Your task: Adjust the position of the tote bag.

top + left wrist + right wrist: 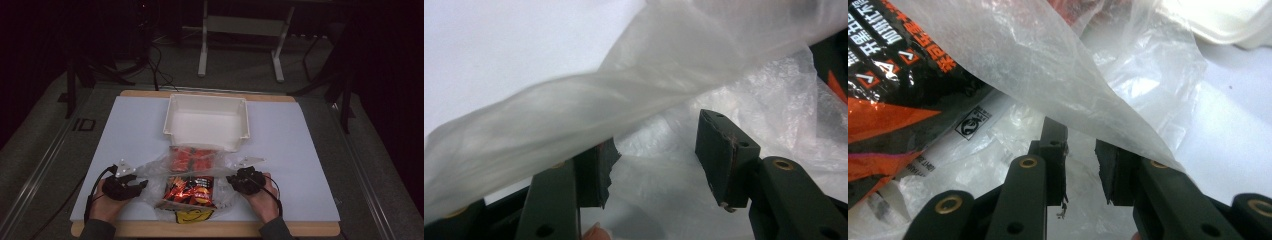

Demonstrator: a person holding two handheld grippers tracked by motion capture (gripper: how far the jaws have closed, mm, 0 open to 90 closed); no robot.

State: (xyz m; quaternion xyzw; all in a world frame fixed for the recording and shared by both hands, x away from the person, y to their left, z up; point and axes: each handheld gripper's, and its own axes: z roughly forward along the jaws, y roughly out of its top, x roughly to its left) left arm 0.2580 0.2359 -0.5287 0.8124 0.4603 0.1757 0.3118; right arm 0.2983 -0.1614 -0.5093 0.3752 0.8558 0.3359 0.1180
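A clear plastic bag (157, 165) lies at the near middle of the white table (130, 125). Inside it are a red snack pack (192, 159) and an orange-and-black snack pack (190, 191). My left gripper (140, 184) sits at the bag's left edge. In the left gripper view its jaws (654, 155) stand apart, with a fold of the bag film (589, 105) draped over the left one. At the bag's right edge is my right gripper (234, 180). Its jaws (1080, 170) leave a narrow gap, the film (1048, 65) passing above them, not pinched.
An empty white bin (207, 122) stands just behind the bag, toward the table's far side. A yellow smiley print (192, 216) on the bag lies by the table's wooden front edge. Beyond the table are a white frame's legs (202, 50) and floor cables.
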